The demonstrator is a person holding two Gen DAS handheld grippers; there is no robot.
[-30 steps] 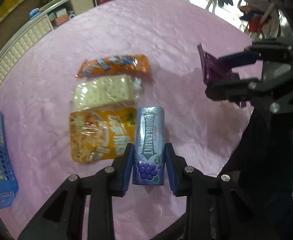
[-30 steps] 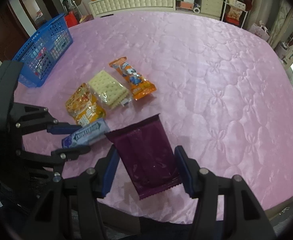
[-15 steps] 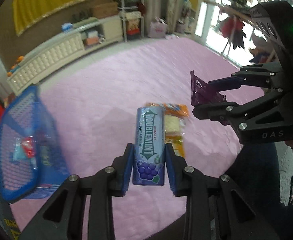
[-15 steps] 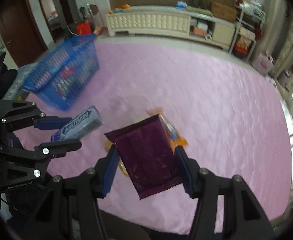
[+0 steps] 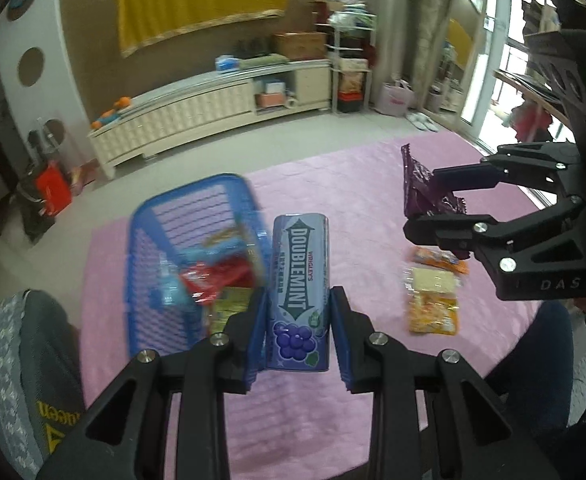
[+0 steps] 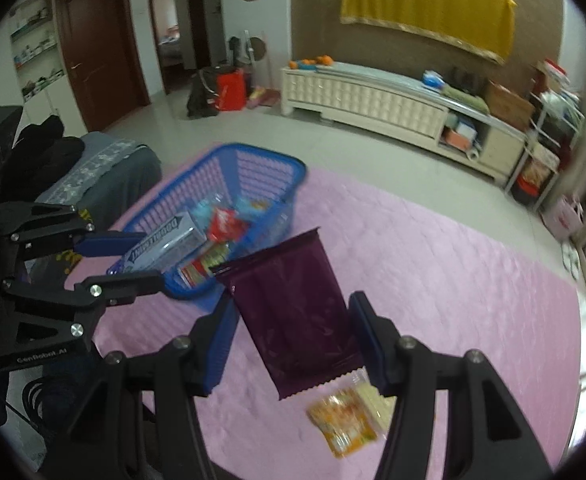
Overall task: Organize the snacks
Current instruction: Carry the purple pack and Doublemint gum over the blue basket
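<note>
Snacks are what I am sorting, and two of them are in my grip; my left gripper (image 5: 297, 316) pinches the Doublemint gum pack (image 5: 300, 292) by its sides, and my right gripper (image 6: 293, 344) clamps the purple wrapper (image 6: 297, 312) edge to edge. A second ago both hung low over the row of packets on the pink cloth (image 5: 353, 184); now both are lifted and swung toward the blue basket (image 5: 149, 216), so, as I judge it, the carry is nearly done and the drop comes next. The left view shows three packets left on the cloth, the orange packet (image 5: 439, 258) farthest; the right view hides that one behind my finger, yet shows the gum pack hanging over the basket's near corner.
</note>
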